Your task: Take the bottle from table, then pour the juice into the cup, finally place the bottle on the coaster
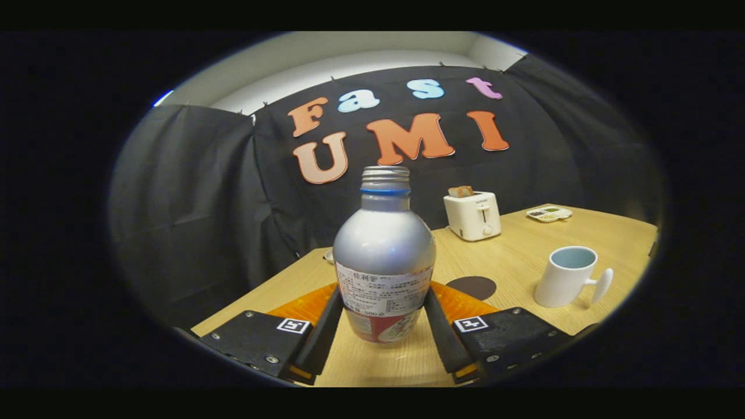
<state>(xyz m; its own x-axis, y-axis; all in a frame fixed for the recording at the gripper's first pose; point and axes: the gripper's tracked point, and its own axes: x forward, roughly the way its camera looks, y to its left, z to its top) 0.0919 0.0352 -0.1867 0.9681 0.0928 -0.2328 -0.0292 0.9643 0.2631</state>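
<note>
Silver and uncapped, the bottle (384, 262) stands upright between the two fingers of the tool (381, 314), which flank its lower body at the label; both fingers look to be touching its sides, so I judge the tool is pinching the bottle, though how firmly I cannot tell. Its base seems to rest on the pale wooden desk (524, 250), just in front of an orange mat (454, 299). Off at about two o'clock from the bottle sits the white cup (567, 276), empty-looking, handle turned away to the right, and between bottle and cup lies a dark round coaster (471, 287). Further back, at one o'clock, stand a white toaster (472, 215) and a small dish (549, 213). The risk from here is the open neck: with no cap, any tilt during the lift or the swing toward the cup would spill juice early. The smooth rounded body could also slip or twist in a low grip, and a hurried pour might knock the light cup.
</note>
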